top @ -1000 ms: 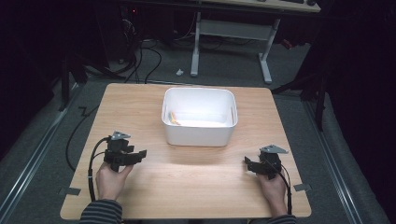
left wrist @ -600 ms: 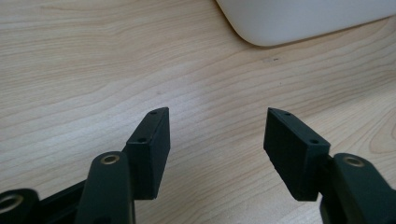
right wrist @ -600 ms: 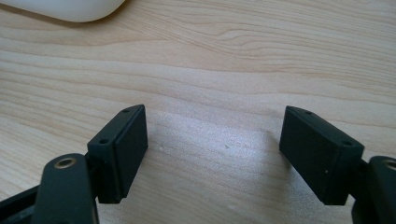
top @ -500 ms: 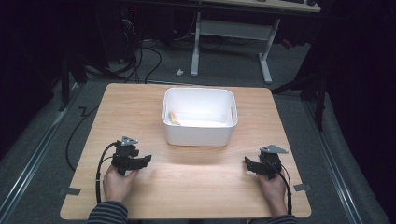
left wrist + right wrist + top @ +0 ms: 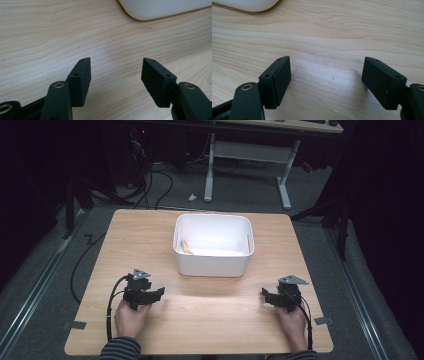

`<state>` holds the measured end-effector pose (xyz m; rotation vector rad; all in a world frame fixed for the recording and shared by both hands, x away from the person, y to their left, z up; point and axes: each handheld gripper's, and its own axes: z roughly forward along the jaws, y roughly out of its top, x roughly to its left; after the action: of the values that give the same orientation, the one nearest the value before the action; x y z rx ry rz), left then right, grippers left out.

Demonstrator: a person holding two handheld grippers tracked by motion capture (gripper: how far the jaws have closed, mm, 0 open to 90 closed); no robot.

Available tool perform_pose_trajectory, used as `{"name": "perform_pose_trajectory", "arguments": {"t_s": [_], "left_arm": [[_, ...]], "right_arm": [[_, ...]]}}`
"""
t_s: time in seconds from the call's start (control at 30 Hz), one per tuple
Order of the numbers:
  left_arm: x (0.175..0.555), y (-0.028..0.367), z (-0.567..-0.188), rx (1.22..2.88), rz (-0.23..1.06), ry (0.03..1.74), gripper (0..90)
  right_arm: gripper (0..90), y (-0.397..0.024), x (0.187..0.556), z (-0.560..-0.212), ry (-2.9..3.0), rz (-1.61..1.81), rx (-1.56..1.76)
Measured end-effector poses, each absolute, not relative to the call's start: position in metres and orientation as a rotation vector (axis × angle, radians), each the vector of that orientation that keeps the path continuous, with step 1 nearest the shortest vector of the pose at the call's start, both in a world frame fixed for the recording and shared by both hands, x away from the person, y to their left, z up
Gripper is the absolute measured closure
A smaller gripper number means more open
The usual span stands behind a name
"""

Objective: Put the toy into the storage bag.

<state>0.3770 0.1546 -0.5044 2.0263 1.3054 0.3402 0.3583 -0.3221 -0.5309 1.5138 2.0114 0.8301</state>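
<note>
White rounded tub [image 5: 212,262] mid-table, something orange inside; both grippers' fingers [image 5: 80,77] apart, empty

A dark room. Grey carpet [image 5: 55,265] runs around the wooden counter [image 5: 135,235]. Behind stands a white-legged desk [image 5: 250,150], with black cables [image 5: 150,180] on the floor beside it.

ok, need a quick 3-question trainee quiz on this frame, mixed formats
1. True or false: the left hand-held gripper holds something.
2. What lies inside the white bin? A) an orange item B) a blue cup C) a metal spoon
3. On what do both hands rest?

Key:
1. False; its jaws stand open over bare wood.
2. A; the orange item lies by the bin's left wall.
3. The wooden table.
</note>
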Motion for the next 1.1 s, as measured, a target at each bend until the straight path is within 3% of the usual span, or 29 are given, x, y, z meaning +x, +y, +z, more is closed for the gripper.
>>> {"name": "perform_pose_trajectory", "arguments": {"t_s": [0.73,1.1], "left_arm": [[0.379,0.148,-0.522,2.017,0.441,1.329,38.9],[0.375,0.146,-0.533,2.010,0.545,1.321,31.8]], "right_arm": [[23.6,-0.322,0.358,-0.531,2.011,0.830,1.514],[23.6,-0.322,0.358,-0.531,2.012,0.829,1.514]]}}
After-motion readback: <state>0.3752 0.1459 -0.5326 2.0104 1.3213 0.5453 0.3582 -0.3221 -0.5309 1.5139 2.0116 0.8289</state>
